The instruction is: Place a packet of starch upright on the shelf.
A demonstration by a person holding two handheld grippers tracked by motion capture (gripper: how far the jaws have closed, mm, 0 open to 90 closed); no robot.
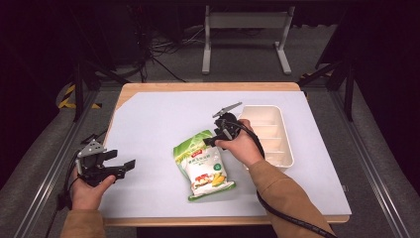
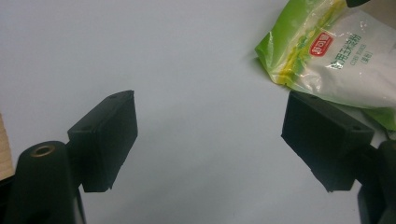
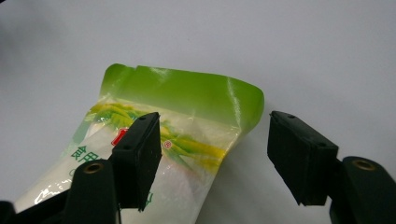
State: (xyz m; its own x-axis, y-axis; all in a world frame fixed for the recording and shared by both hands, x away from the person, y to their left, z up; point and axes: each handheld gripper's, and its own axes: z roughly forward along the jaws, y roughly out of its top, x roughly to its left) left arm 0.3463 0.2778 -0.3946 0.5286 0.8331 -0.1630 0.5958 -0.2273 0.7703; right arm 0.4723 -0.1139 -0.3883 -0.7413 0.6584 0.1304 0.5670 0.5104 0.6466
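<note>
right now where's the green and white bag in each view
High view: the bag lies mid-table, left of the white tray, its top by the right gripper.
Left gripper view: upper right corner, beyond the open jaws.
Right gripper view: centre-left, its green top end between the open jaws.
Shared landmark: the pale grey mat under the bag.

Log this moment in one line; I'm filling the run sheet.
right gripper: open, over green bag | left gripper: open, idle | tray: empty
</note>
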